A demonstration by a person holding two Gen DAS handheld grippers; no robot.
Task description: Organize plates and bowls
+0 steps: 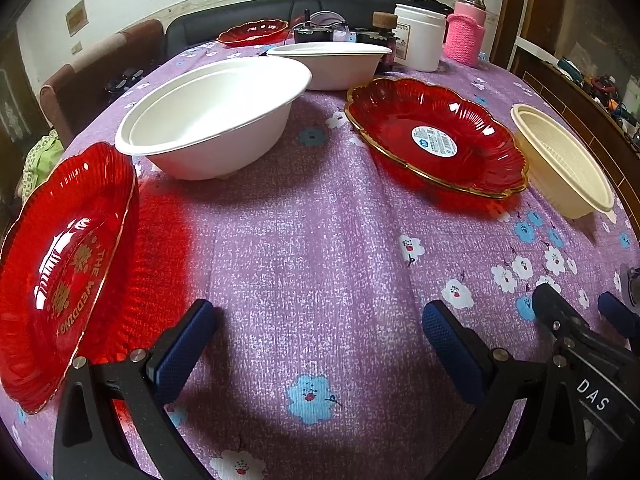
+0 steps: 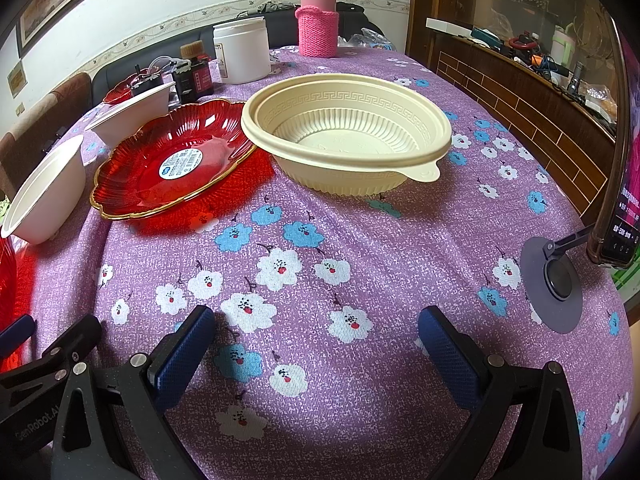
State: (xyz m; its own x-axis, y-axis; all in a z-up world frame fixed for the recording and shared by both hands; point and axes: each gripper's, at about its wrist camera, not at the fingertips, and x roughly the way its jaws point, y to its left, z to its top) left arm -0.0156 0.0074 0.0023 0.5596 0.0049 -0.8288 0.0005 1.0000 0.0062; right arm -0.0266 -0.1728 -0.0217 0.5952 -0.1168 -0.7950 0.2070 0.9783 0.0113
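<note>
Currently both tools hover low over the purple floral tablecloth. Left gripper: fingers spread wide, holding nothing. Right gripper: likewise released, empty. Red scalloped plastic plate with gold lettering lies just left of the left gripper. Large white paper bowl sits beyond it, a second white bowl farther back. Red gold-rimmed plate bearing a sticker touches or overlaps the cream ribbed plastic bowl. A third red plate rests at the far edge
</note>
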